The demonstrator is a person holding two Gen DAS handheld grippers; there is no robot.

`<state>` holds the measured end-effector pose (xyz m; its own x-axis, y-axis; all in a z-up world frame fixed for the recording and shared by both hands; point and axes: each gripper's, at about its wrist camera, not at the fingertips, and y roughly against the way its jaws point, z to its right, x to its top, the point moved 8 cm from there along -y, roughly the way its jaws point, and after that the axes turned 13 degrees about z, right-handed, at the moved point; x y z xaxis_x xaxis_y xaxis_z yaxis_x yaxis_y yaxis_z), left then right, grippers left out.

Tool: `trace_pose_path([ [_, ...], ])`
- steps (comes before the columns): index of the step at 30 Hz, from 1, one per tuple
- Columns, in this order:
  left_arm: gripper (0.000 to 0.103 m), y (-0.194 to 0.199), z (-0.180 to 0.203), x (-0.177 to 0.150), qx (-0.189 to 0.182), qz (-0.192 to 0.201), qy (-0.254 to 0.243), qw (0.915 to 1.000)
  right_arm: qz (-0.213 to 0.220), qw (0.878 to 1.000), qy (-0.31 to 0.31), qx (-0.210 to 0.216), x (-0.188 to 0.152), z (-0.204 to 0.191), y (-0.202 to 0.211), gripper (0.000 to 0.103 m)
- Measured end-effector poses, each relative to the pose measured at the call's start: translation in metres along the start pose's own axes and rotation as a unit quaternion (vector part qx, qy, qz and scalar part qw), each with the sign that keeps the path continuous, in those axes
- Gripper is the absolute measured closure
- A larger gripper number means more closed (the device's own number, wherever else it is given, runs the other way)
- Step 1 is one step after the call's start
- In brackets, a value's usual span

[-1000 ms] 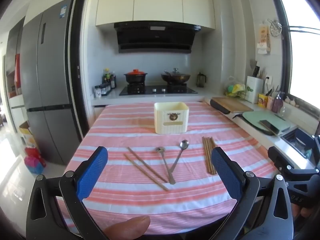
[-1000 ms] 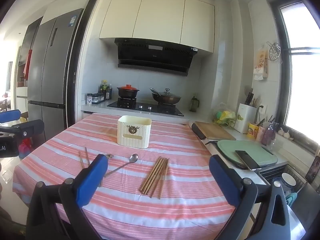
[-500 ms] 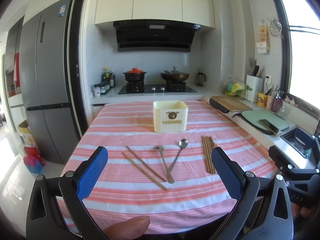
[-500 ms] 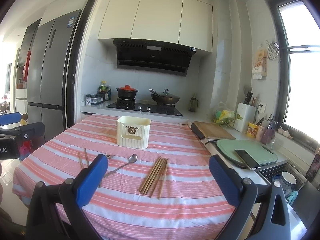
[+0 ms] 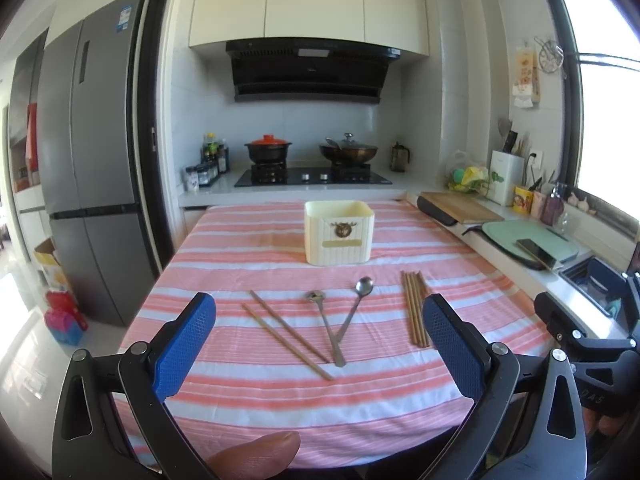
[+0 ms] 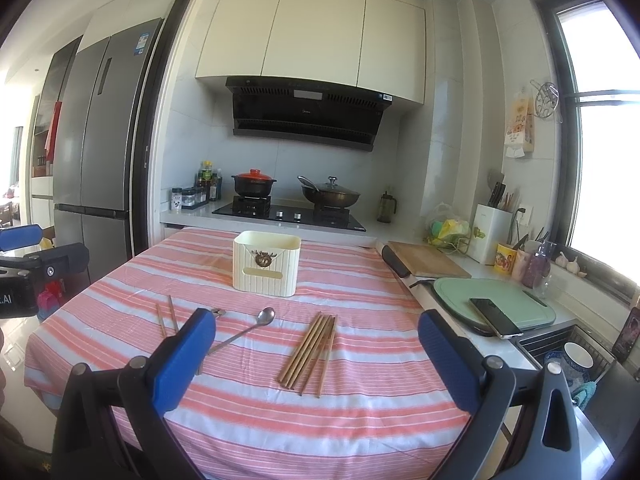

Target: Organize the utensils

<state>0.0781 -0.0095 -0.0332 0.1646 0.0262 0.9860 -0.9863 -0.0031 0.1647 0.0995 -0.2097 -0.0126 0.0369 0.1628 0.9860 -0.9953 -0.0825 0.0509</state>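
Barely shifted from a moment ago, both wide open and empty: left gripper (image 5: 320,344), right gripper (image 6: 316,360) above chopsticks (image 6: 310,356), spoons (image 5: 352,316), holder (image 5: 339,233) on table (image 5: 320,404) untouched.

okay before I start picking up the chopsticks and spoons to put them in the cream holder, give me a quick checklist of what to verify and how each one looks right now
1. Left tool open and empty: ok.
2. Right tool open and empty: ok.
3. Cream holder upright on the striped tablecloth, top open: ok.
4. Holder already holds something: cannot tell, inside hidden.
5. Bundle of chopsticks lies free ahead of the right tool: ok.
6. Two spoons separate: not ok, handles cross near their ends.
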Motion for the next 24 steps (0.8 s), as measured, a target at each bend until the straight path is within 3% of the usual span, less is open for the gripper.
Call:
trace_pose_path([
  [24,0.000,-0.0031,0.0037,-0.0038,-0.008,-0.007,0.009,0.9999,-0.005,1.000,0.001,-0.002,-0.0050,0.0017,-0.0026,0.000],
])
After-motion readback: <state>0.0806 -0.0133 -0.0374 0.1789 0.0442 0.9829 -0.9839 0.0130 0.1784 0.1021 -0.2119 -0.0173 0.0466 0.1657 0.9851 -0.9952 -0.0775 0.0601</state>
